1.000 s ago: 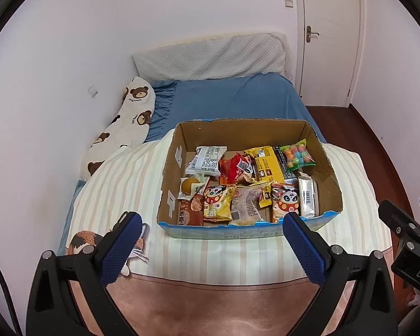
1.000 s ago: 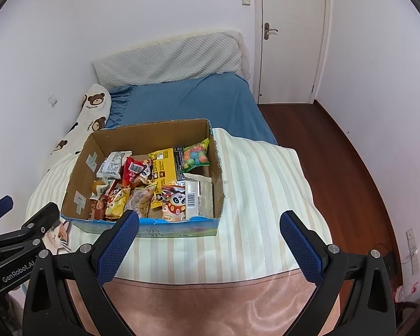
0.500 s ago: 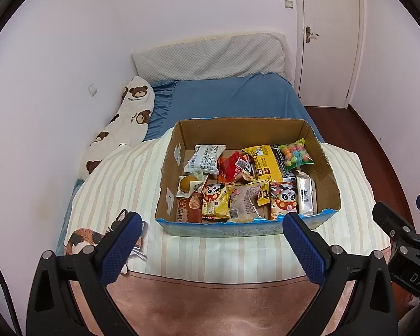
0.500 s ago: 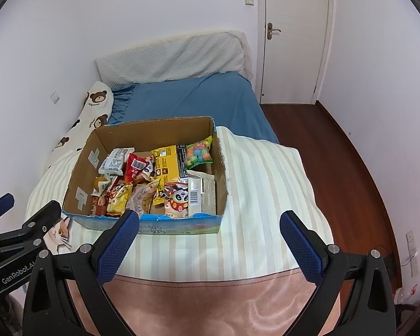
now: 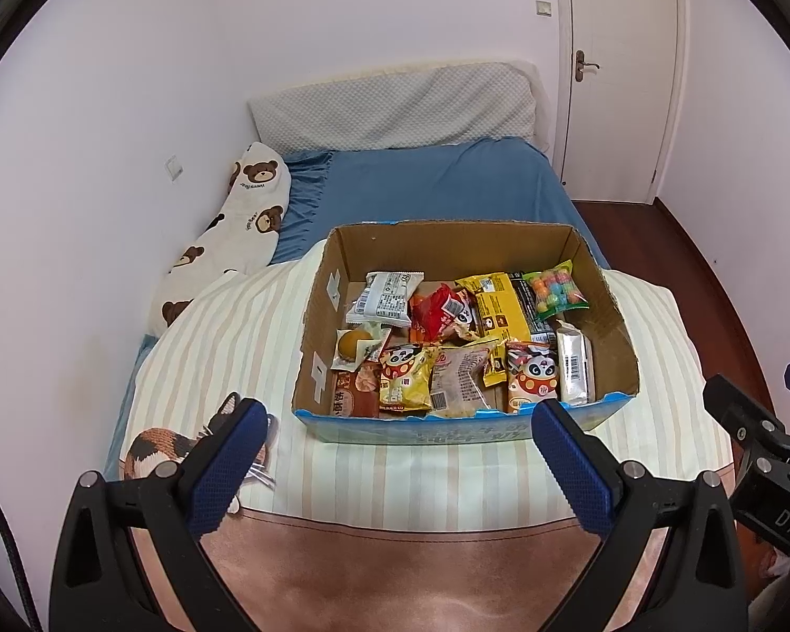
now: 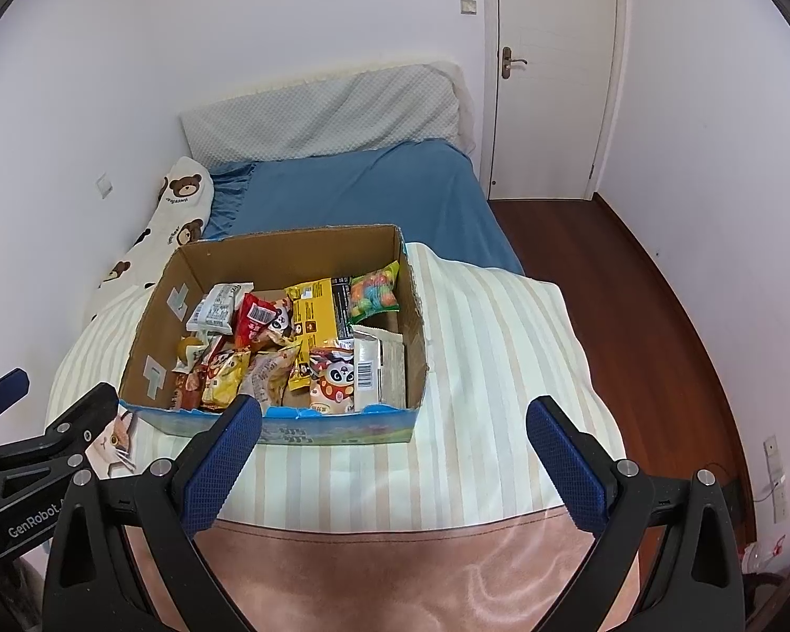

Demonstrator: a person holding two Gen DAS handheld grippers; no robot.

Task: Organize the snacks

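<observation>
An open cardboard box (image 5: 619,337) (image 6: 413,337) sits on a striped blanket on the bed, filled with several snack packets. Among them are a yellow packet (image 5: 497,310) (image 6: 318,310), a bag of coloured candy balls (image 5: 555,289) (image 6: 376,292), a red packet (image 5: 437,310) and a panda-print pouch (image 5: 533,376) (image 6: 334,382). My left gripper (image 5: 397,461) hovers open just in front of the box's near wall, nothing between its fingers. My right gripper (image 6: 395,455) is open too, in front of the box's right front corner, and empty.
The striped blanket (image 6: 500,368) covers the near part of a blue-sheeted bed (image 5: 437,184). A bear-print pillow (image 5: 226,231) lies along the left wall, a grey pillow at the head. A cat-print item (image 5: 158,447) lies left of the box. Wooden floor and a door (image 6: 553,68) are to the right.
Both grippers have drifted slightly, so the box sits a little lower and more centred in the views. Both stay open and empty. Nothing in the box has moved.
</observation>
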